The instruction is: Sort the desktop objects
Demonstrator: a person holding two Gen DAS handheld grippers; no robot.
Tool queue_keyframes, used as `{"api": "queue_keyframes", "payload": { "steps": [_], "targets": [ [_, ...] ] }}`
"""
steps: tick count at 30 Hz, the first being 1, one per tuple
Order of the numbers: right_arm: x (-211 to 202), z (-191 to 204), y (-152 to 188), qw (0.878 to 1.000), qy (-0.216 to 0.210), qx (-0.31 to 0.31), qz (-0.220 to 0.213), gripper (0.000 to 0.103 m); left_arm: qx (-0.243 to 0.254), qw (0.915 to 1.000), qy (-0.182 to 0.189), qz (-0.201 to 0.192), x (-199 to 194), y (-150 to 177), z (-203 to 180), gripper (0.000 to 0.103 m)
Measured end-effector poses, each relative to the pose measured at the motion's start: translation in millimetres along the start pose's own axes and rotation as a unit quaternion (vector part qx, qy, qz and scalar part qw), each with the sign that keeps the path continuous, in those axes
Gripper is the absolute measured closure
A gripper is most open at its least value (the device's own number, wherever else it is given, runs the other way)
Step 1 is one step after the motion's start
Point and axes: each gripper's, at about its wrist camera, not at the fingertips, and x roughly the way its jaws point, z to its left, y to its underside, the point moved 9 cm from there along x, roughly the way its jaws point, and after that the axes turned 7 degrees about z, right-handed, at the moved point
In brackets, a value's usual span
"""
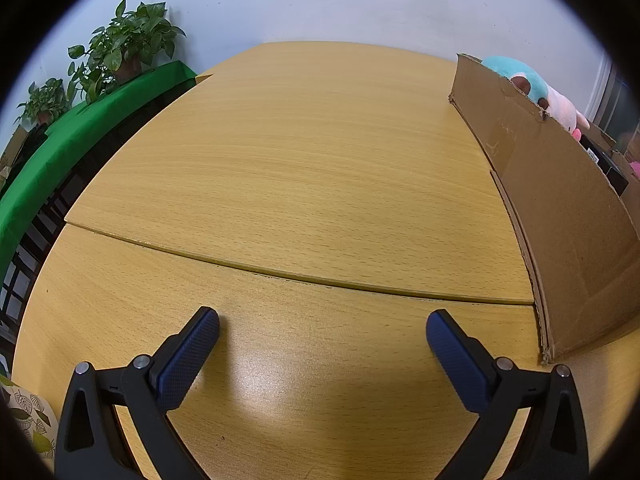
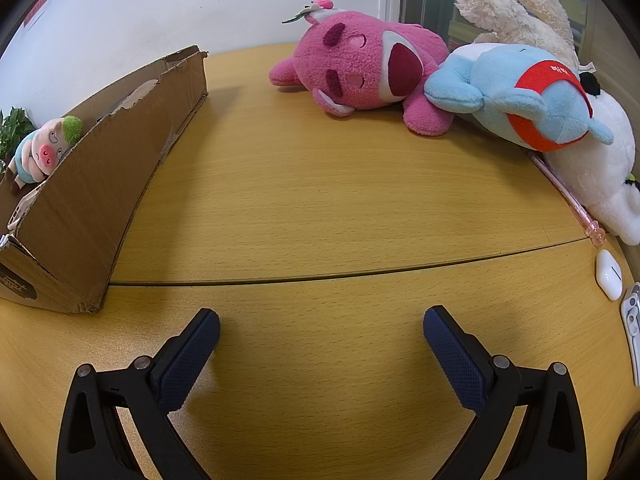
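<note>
My left gripper (image 1: 322,326) is open and empty over the wooden table (image 1: 300,168). A cardboard box (image 1: 560,208) stands to its right, with a teal and pink plush (image 1: 532,88) showing above its wall. My right gripper (image 2: 321,324) is open and empty over the table (image 2: 320,200). The same box (image 2: 104,168) stands to its left with a small pig plush (image 2: 42,148) inside. Ahead lie a pink bear plush (image 2: 368,68), a blue plush with a red band (image 2: 520,96), a white plush (image 2: 600,168) and a cream plush (image 2: 516,16).
A pink pen (image 2: 568,200), a white earbud case (image 2: 609,274) and a phone (image 2: 632,328) lie at the right edge. Potted plants (image 1: 124,48) on a green cloth (image 1: 80,148) stand beyond the table's left edge. A seam (image 2: 320,278) crosses the tabletop.
</note>
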Motion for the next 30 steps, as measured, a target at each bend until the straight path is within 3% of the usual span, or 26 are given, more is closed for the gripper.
{"api": "queue_keyframes", "payload": {
  "steps": [30],
  "targets": [
    [5.3,-0.4,-5.5,1.0,0.0,0.0,0.0,0.0,0.001,1.0,0.001,0.001,-4.7,-0.4,0.1,0.0]
  ]
}}
